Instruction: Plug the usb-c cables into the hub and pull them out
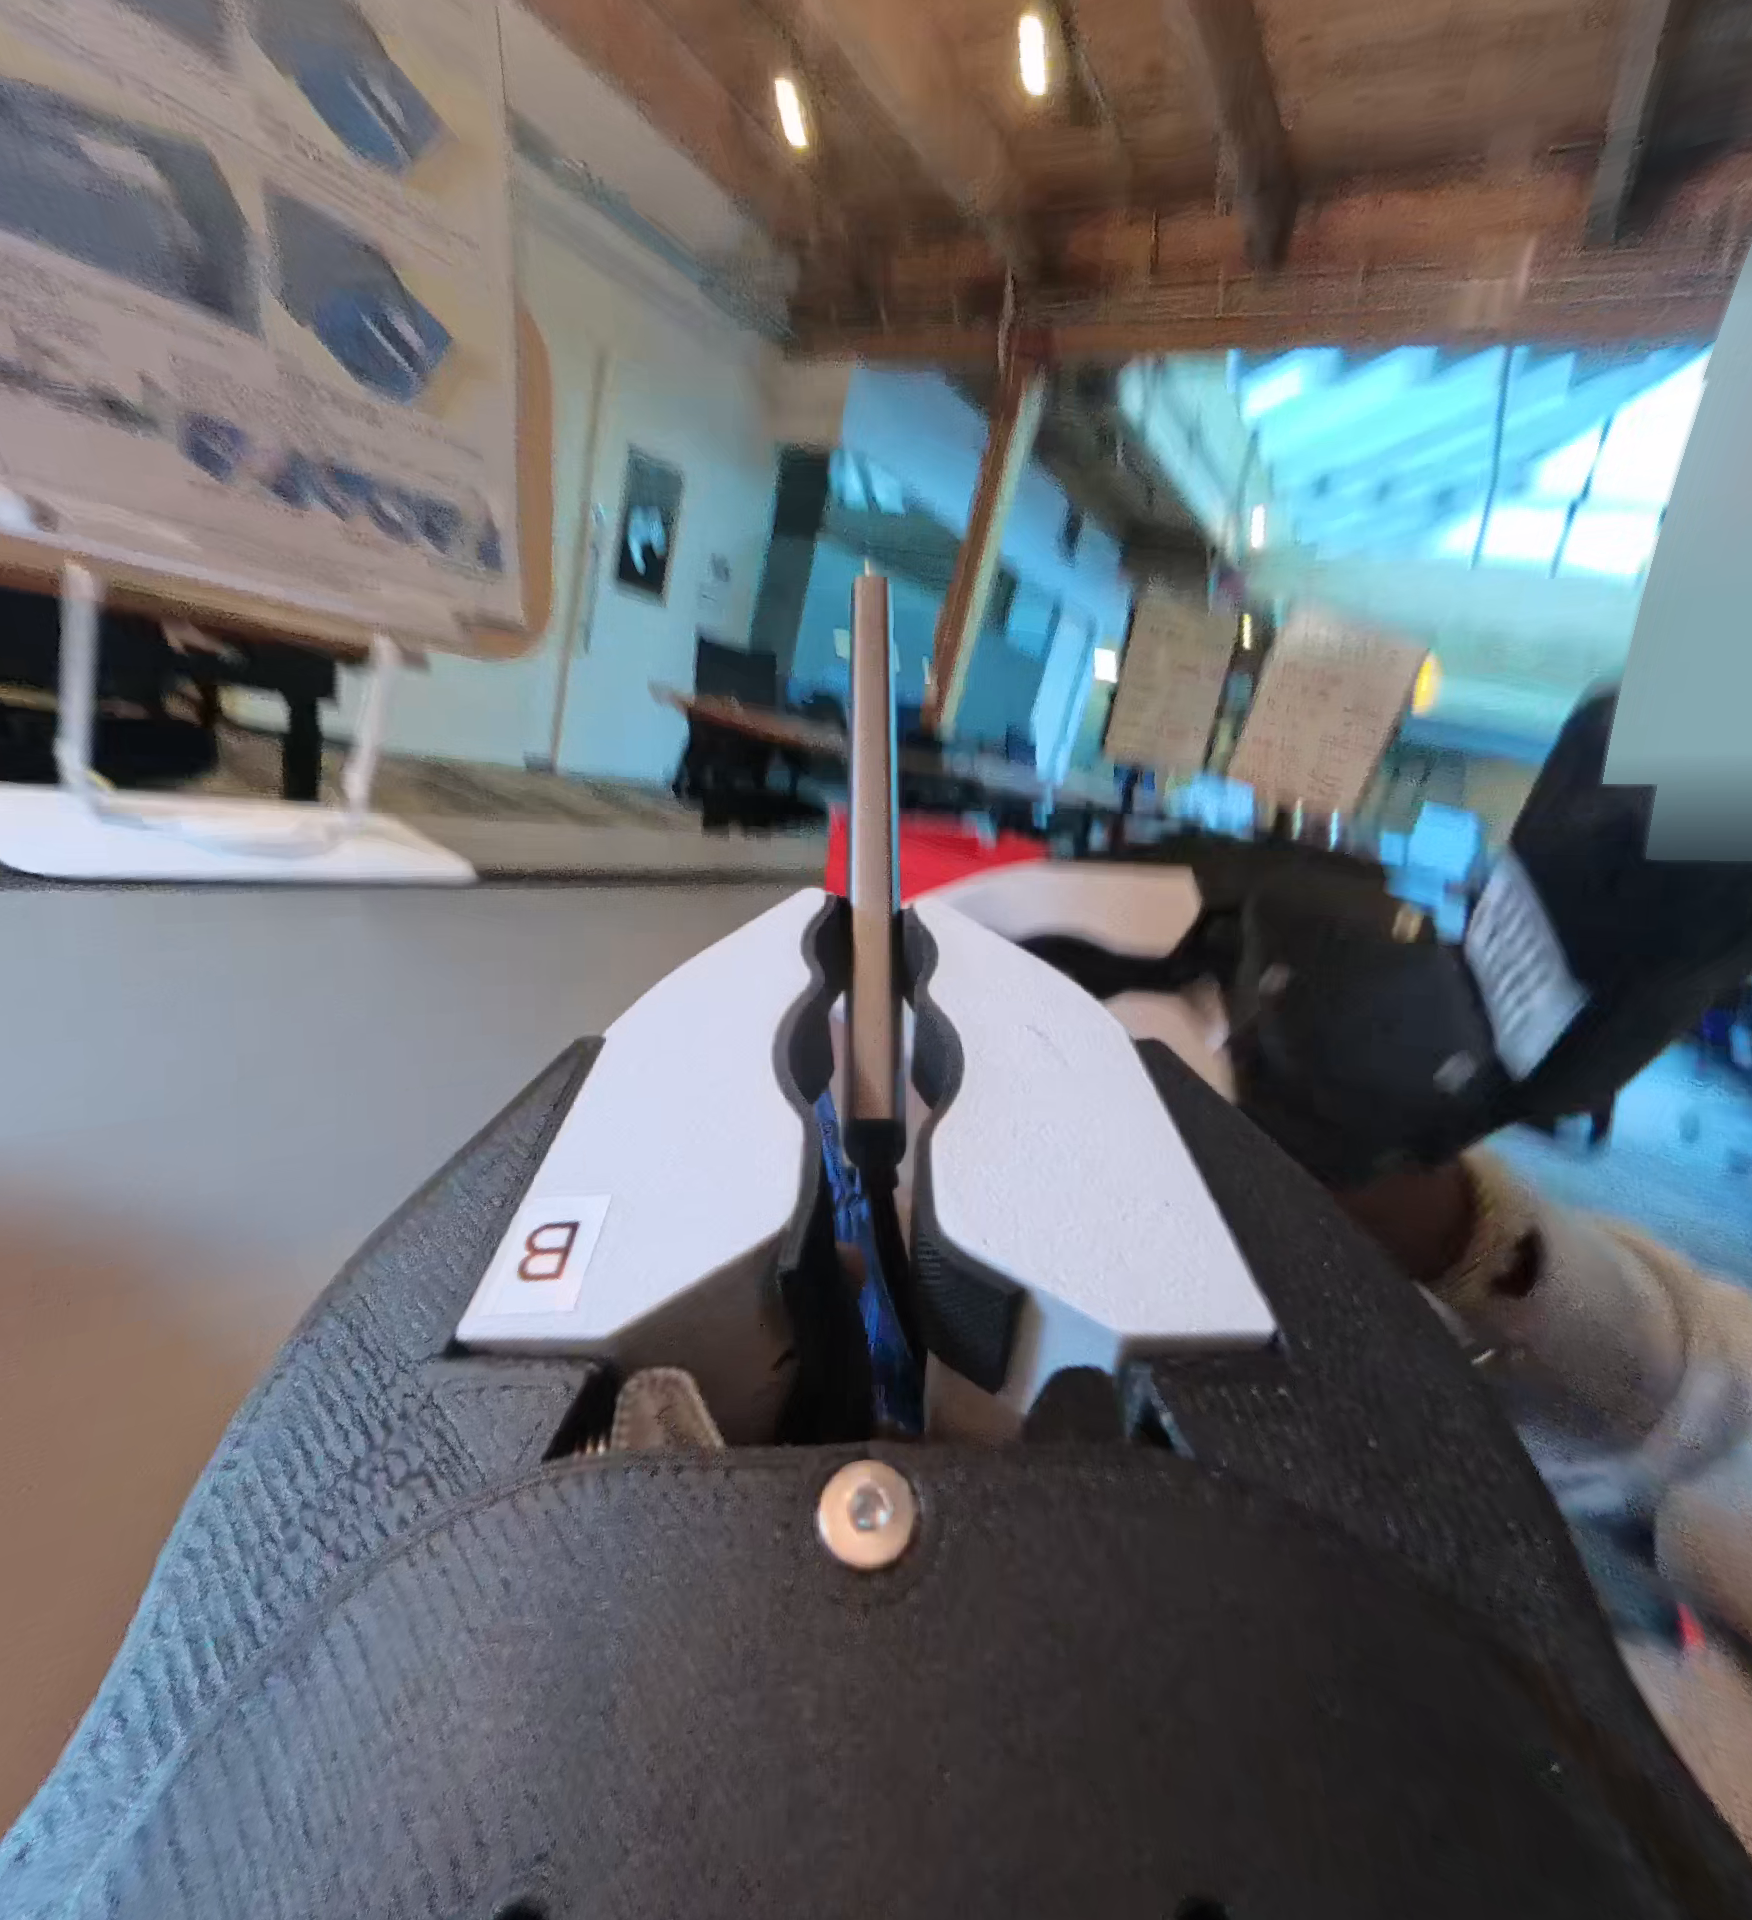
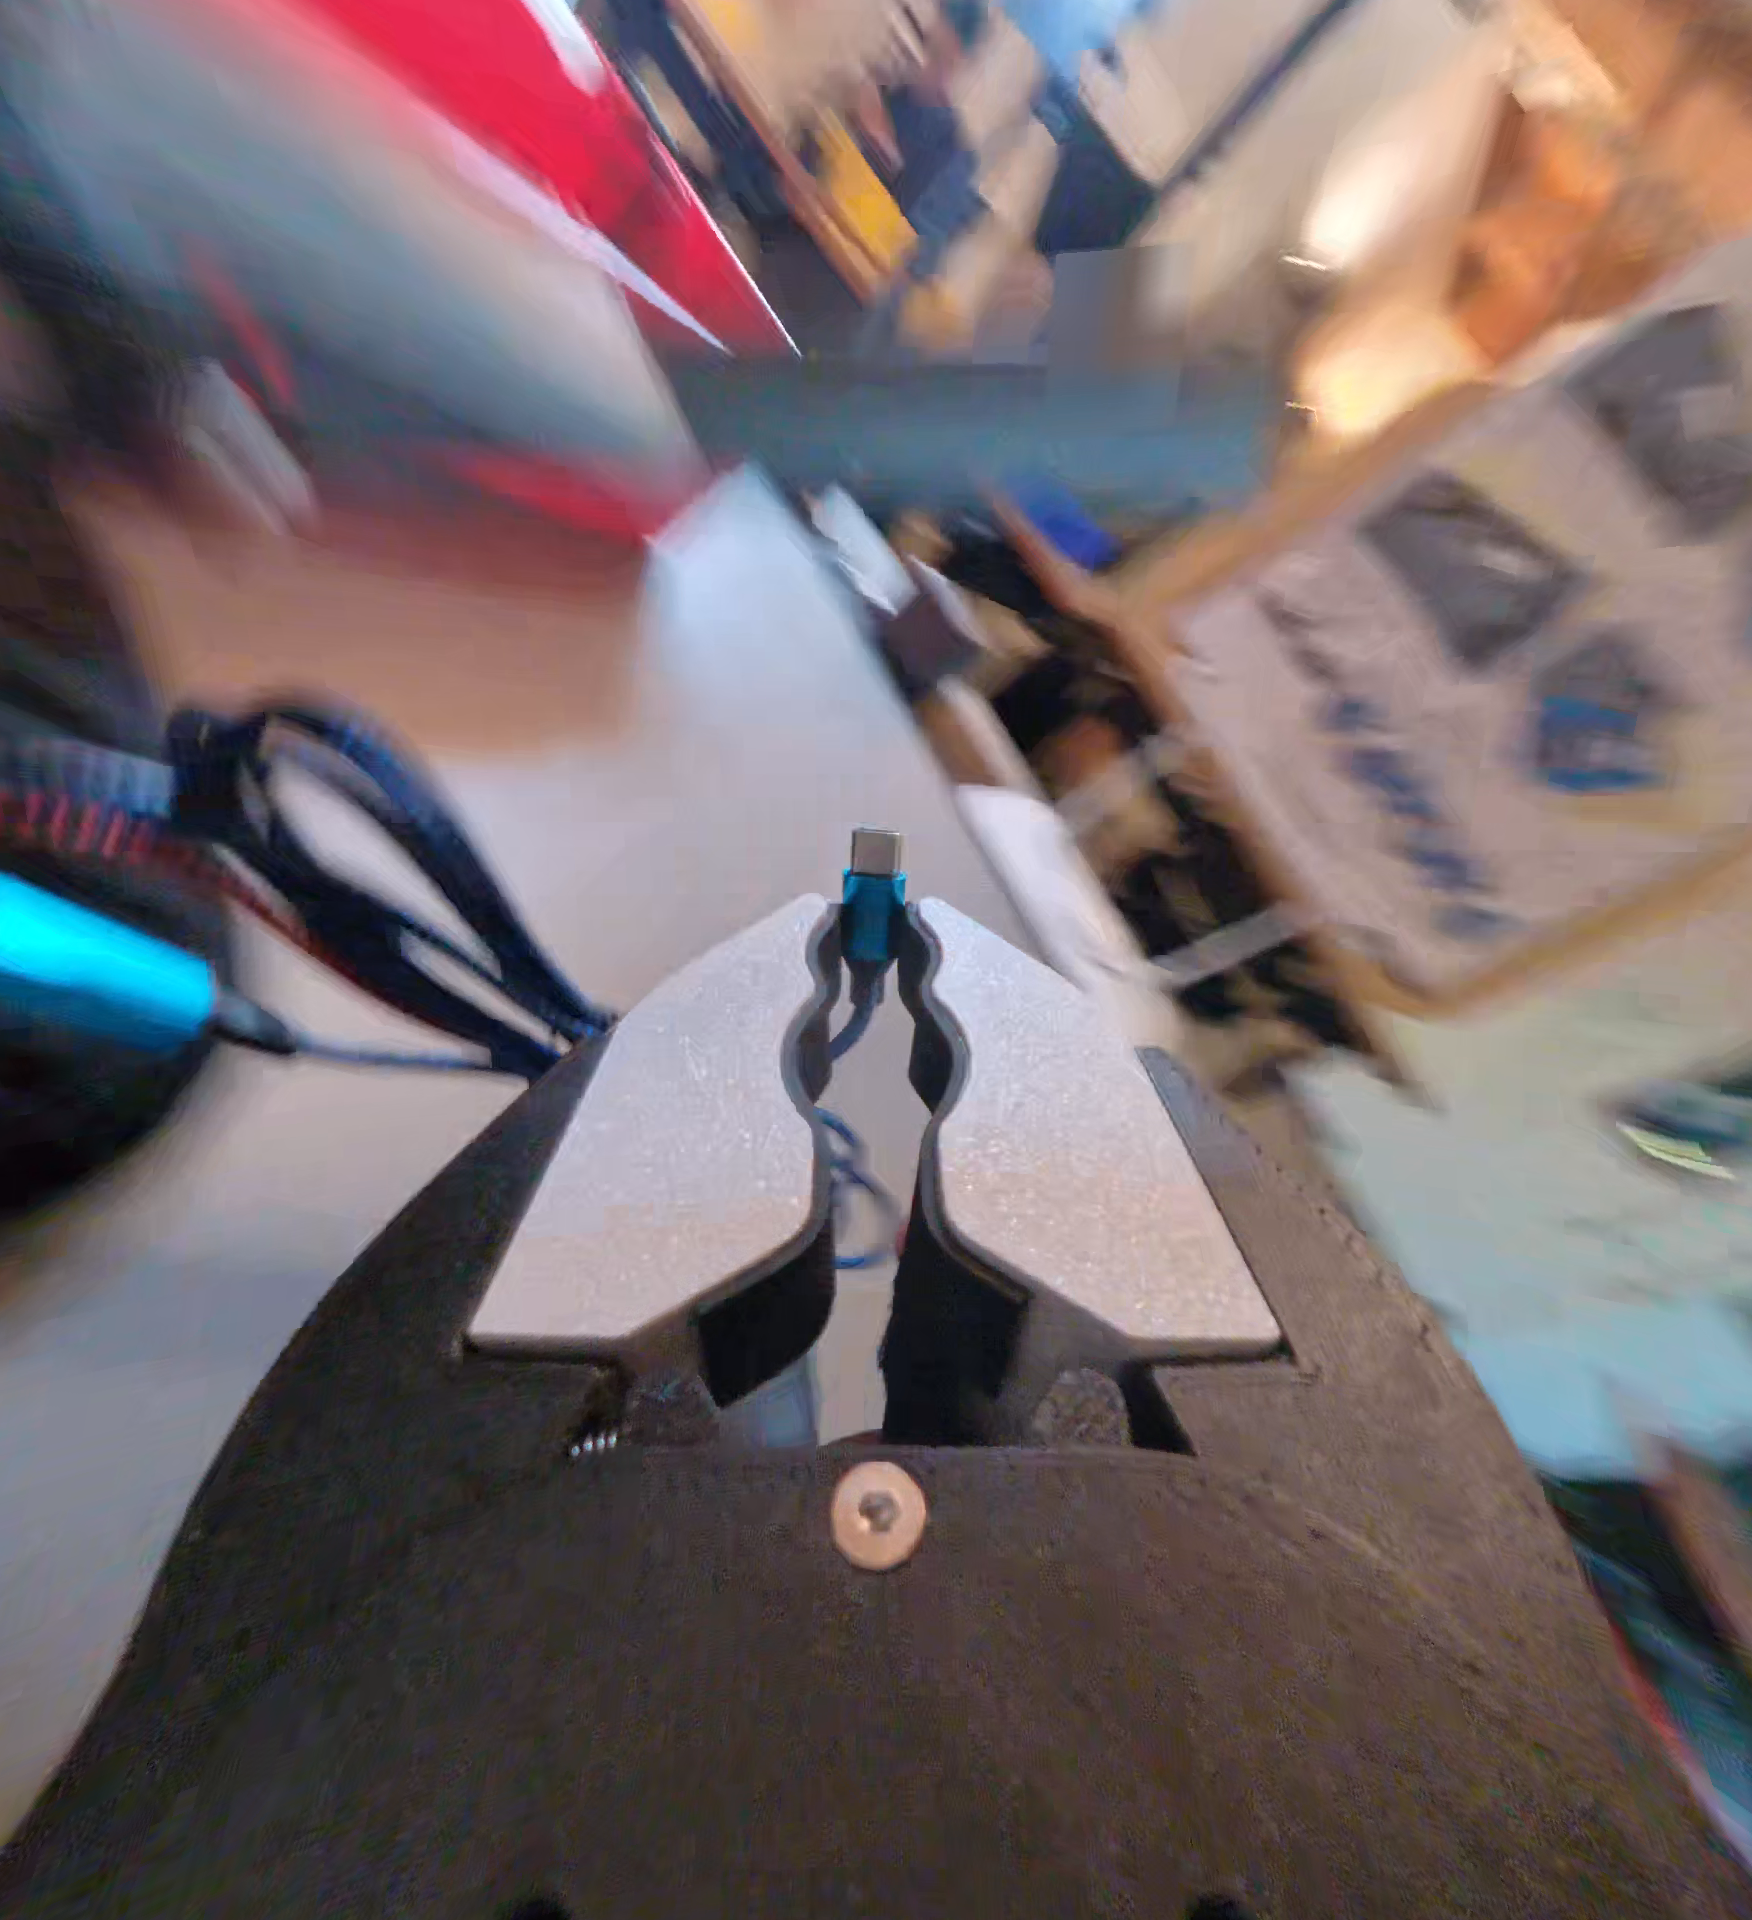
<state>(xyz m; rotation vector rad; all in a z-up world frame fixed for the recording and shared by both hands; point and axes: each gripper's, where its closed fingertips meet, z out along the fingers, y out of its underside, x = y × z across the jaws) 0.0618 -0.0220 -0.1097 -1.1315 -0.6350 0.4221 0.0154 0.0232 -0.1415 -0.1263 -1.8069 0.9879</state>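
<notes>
My left gripper [image 1: 872, 914] is shut on a thin grey metal hub [image 1: 872, 790], seen edge-on and standing upright out past the fingertips, above the grey table [image 1: 228, 1018]. A black and blue braided cable [image 1: 867, 1278] runs back between the fingers. My right gripper [image 2: 872, 914] is shut on a blue usb-c plug [image 2: 870, 914]; its silver tip [image 2: 872, 850] sticks out past the fingertips. Its thin blue cable [image 2: 851, 1164] hangs back between the fingers. The other gripper [image 1: 1371, 997] shows blurred at the right of the left wrist view.
A bundle of braided black, blue and red cables [image 2: 352, 883] with another blue plug [image 2: 82, 966] lies at the left of the right wrist view. A printed cardboard box [image 1: 207, 312] stands on a clear stand [image 1: 207, 831] at the back left. The right wrist view is motion-blurred.
</notes>
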